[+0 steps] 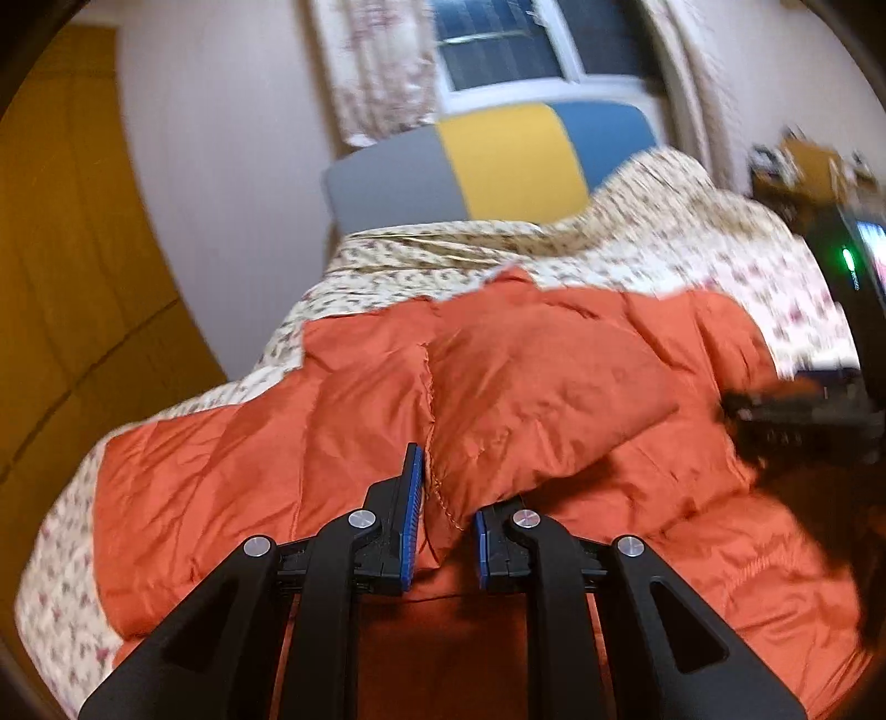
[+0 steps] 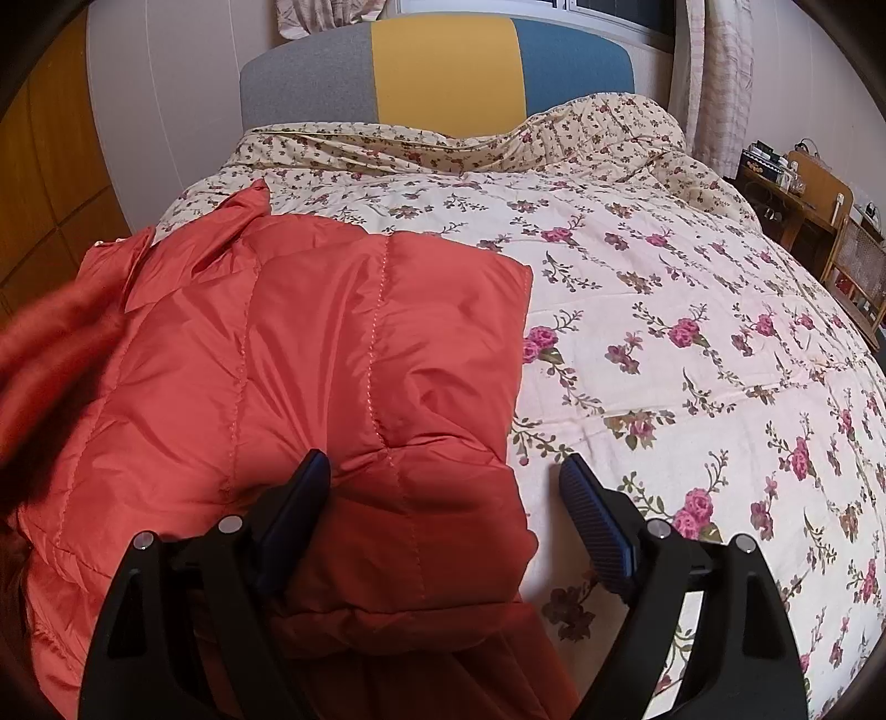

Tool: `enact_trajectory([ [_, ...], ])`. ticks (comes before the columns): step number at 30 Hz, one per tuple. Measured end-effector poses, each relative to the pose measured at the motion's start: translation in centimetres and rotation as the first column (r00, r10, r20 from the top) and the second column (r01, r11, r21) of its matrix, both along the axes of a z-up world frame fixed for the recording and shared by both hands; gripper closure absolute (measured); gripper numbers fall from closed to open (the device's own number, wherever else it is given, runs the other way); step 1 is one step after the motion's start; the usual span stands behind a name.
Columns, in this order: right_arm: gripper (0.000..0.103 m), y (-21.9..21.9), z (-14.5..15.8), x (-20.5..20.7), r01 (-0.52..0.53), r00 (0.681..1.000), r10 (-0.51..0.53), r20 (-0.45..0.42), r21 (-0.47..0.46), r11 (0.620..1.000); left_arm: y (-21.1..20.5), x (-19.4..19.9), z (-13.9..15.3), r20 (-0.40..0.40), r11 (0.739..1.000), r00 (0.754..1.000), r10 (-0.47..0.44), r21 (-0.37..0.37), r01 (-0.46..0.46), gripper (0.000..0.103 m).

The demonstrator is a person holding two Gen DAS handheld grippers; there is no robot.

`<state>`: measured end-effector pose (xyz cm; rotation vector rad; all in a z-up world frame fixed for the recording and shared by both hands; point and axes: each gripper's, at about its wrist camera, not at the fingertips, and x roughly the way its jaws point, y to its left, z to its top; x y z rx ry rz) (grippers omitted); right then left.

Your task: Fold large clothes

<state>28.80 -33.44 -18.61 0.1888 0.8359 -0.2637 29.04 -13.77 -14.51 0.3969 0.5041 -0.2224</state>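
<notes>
An orange quilted puffer jacket (image 1: 526, 387) lies spread on a floral bedspread (image 1: 387, 266). My left gripper (image 1: 446, 515) is shut on a seamed fold of the jacket, which passes between its blue pads. In the right wrist view the jacket (image 2: 310, 354) covers the left half of the bed. My right gripper (image 2: 443, 487) is open, its jaws wide apart astride the jacket's lower right edge; the left finger rests on the jacket, the right finger over the bedspread (image 2: 692, 332). The right gripper also shows blurred in the left wrist view (image 1: 797, 410).
A grey, yellow and blue headboard (image 2: 443, 72) stands at the far end of the bed. A wooden wardrobe (image 1: 61, 249) is at the left. A wooden shelf and a chair (image 2: 819, 221) stand at the right. A curtained window (image 1: 498, 50) is behind the headboard.
</notes>
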Motion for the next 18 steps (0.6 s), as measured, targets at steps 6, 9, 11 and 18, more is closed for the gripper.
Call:
enact_trajectory([
  [6, 0.018, 0.0, 0.0, 0.0, 0.005, 1.0, -0.005, -0.001, -0.005, 1.0, -4.0, -0.6, -3.1, -0.054, 0.967, 0.991, -0.122, 0.219, 0.131, 0.087],
  [9, 0.017, 0.1, 0.0, 0.1, 0.005, 1.0, -0.005, -0.002, -0.005, 1.0, -4.4, -0.5, -3.6, -0.055, 0.958, 0.992, -0.114, 0.257, 0.125, 0.087],
  [11, 0.017, 0.0, 0.0, 0.1, 0.006, 1.0, -0.006, -0.003, -0.006, 1.0, -3.7, -0.3, -3.1, -0.071, 0.967, 0.991, -0.115, 0.221, 0.128, 0.08],
  [18, 0.017, 0.0, 0.0, 0.1, 0.006, 1.0, -0.007, -0.003, -0.006, 1.0, 0.3, -3.3, 1.3, 0.015, 0.987, 0.988, -0.155, -0.029, 0.156, 0.01],
])
